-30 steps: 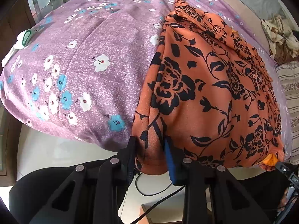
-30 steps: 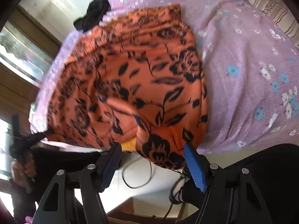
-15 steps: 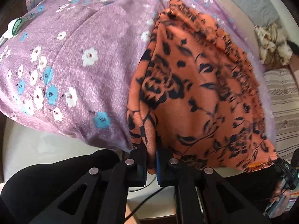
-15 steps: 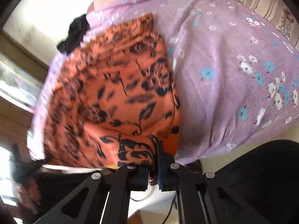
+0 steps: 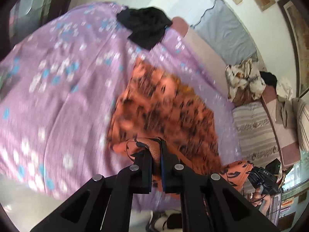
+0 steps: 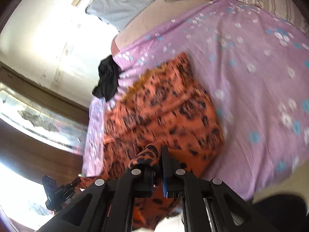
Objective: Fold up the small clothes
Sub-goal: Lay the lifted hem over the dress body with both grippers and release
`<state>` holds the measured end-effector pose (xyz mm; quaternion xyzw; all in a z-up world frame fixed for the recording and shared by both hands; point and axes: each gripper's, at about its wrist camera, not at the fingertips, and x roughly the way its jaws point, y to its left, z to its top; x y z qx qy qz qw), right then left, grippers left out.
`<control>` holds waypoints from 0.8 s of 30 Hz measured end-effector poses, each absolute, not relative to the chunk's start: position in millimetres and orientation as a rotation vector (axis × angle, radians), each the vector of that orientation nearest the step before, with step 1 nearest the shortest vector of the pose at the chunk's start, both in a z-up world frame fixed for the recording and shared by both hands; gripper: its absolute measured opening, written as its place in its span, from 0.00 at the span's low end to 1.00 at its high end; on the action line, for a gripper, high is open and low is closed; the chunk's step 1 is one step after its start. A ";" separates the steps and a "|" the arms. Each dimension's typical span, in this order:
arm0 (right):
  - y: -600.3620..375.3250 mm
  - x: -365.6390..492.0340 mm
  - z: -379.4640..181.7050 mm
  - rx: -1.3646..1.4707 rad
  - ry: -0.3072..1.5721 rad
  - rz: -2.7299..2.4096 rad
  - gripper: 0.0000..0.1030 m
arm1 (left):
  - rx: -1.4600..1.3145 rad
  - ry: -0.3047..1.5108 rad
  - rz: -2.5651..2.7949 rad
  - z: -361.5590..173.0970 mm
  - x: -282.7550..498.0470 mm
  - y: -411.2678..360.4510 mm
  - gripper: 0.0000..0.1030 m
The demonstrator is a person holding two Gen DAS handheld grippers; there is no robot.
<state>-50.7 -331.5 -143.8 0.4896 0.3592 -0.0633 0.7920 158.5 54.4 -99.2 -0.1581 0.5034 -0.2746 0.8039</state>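
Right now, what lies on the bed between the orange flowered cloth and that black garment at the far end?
Only bare purple flowered sheet separates the orange cloth from the black garment; both views show it.

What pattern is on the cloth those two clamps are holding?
The garment is orange with a black floral print, clearest in the left wrist view.

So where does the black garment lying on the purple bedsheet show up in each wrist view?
Left wrist: the black garment sits at top centre, on the sheet's far edge, beyond the orange floral cloth.
Right wrist: the black garment is left of centre, at the sheet's edge below the bright wall.
Shared landmark: the orange floral cloth, which lies just nearer than the garment in both views.
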 end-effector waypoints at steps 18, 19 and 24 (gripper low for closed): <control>-500.1 181.5 -285.7 1.248 0.791 -0.366 0.11 | -0.340 1.128 -0.424 -206.2 412.8 -63.2 0.08; -500.7 179.3 -287.5 1.238 0.786 -0.347 0.13 | -0.373 1.103 -0.439 -205.9 411.6 -59.4 0.08; -519.2 148.3 -270.7 1.233 0.675 -0.275 0.66 | -0.584 1.026 -0.525 -188.6 403.1 -28.6 0.10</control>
